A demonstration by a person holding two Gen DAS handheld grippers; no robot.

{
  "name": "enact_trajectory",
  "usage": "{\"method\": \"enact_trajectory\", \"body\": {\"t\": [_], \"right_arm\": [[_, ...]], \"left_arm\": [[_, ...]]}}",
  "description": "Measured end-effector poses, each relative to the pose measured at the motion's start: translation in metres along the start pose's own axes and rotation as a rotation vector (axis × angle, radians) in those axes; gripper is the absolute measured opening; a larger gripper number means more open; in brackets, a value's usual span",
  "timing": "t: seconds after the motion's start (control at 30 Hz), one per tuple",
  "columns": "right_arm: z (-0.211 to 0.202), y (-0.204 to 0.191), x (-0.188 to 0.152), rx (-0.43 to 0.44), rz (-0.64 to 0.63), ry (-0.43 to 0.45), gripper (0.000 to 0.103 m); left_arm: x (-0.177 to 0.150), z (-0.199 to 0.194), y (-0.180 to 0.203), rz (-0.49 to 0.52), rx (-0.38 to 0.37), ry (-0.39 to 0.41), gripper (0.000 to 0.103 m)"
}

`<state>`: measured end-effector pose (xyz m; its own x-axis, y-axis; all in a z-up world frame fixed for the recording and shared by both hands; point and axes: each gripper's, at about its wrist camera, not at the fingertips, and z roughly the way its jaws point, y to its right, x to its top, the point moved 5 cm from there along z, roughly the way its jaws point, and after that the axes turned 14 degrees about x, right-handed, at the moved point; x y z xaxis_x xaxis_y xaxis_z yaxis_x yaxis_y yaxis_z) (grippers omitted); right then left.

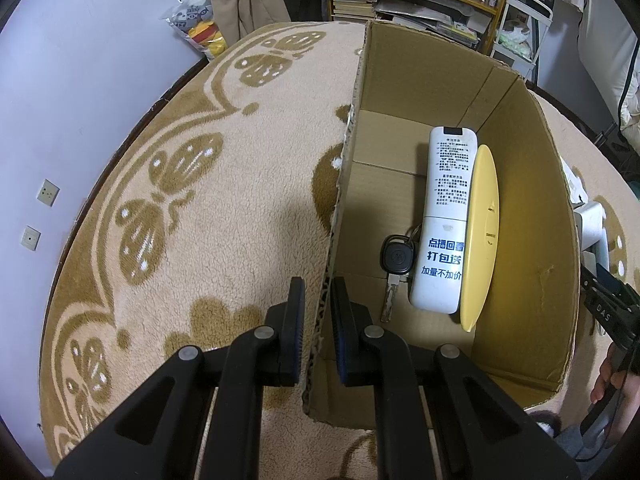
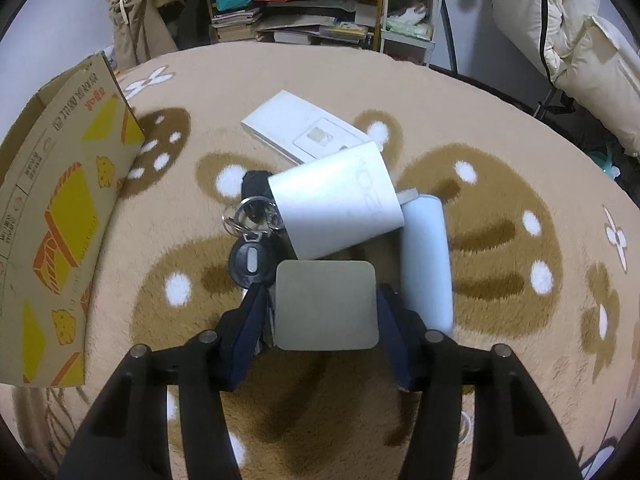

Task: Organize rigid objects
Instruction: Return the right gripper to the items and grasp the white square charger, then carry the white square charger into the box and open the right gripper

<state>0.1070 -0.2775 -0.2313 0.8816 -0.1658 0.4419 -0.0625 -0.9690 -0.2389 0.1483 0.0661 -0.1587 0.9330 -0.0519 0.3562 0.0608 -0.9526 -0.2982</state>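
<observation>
Two grippers are at work, and I'll take my right gripper first. Its jaws stand apart with a grey square pad between them; the blue pads sit just beside its edges, though I cannot tell whether they press yet. To close well I'd keep the pad centred and settle squarely, because a black key fob on a key ring lies just left of the left jaw and could get pinched along. Just beyond the jaws a white slab overlaps the pad's far edge, so I judge a straight lift safer than a drag. A pale blue cylinder lies right of the jaws, a white box farther ahead.

My left gripper has its jaws together on the near wall of the cardboard box, steadying it. Only that view shows inside: ahead and right of the jaws lie a black car key, a white remote and a yellow disc against the far-right wall. Only the right view shows the loose pile on the rug.
</observation>
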Motion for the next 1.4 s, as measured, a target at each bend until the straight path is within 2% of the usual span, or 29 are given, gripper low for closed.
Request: {"method": "enact_trajectory", "body": {"t": [0.23,0.4,0.6,1.0,1.4], "right_arm": [[0.0,0.007,0.001,-0.001,0.037,0.025,0.058],[-0.008,0.011,0.002,0.037,0.095,0.052,0.057],[-0.021,0.001,0.006,0.06,0.084,0.082,0.057],[-0.043,-0.047,0.027,0.132,-0.008,0.14,0.057],[-0.068,-0.121,0.073,0.278,-0.086,0.213,0.057]], "left_arm": [[0.0,0.0,0.0,-0.002,-0.002,0.0,0.013],[0.0,0.0,0.001,-0.002,-0.002,0.0,0.013],[-0.001,0.0,0.0,-0.002,-0.003,0.0,0.013],[-0.001,0.0,0.0,-0.002,-0.002,0.0,0.013],[0.0,0.0,0.0,-0.002,0.001,0.002,0.013]]}}
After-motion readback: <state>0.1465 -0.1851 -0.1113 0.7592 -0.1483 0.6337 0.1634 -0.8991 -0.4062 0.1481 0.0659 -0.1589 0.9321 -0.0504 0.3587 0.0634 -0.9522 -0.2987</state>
